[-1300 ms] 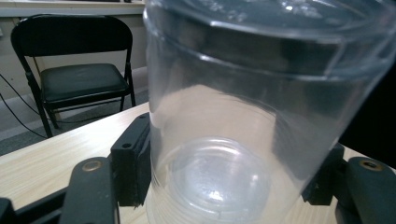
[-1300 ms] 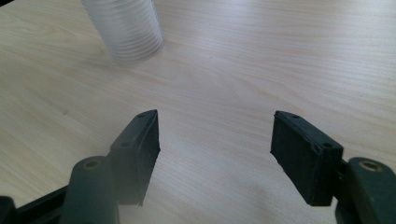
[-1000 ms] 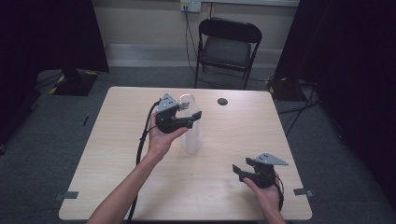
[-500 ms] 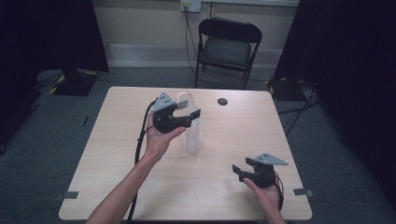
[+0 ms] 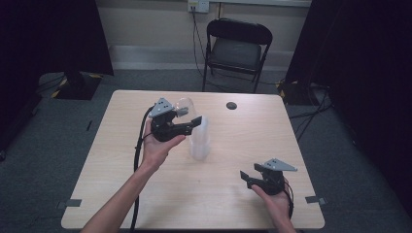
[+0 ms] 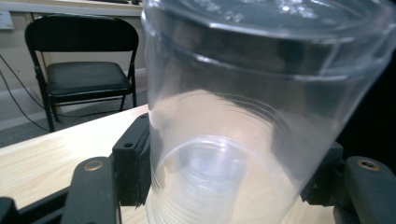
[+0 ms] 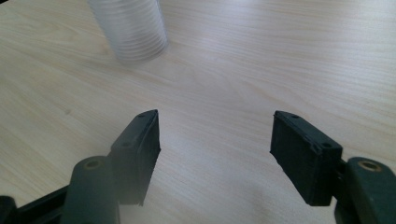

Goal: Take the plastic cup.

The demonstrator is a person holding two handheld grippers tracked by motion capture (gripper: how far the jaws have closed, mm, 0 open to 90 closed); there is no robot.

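the left gripper (image 5: 187,127) is clamped on a single clear plastic cup (image 5: 183,106), its black jaws pressing either side of the cup wall in the left gripper view (image 6: 243,140), with the cup lying tilted in the grip and raised off the table. just beside it, on the light wooden table (image 5: 121,160), stands the stack of clear ribbed plastic cups (image 5: 199,141), upright near the middle. the right gripper (image 5: 248,175) rests low near the near-right part of the table, jaws standing wide with nothing between them; its own view looks across bare tabletop to the foot of the stack (image 7: 133,30). a small dark round disc (image 5: 231,105) lies well apart toward the far edge, and a black folding chair (image 5: 237,48) stands beyond the table.

the step in hand looks like separating one cup from the stack and carrying it off. the next move probably calls for turning the cup upright and setting it down on a bare patch of table away from the stack, keeping the squeeze gentle since thin plastic will buckle or slip, then easing the jaws apart only once its base sits flat
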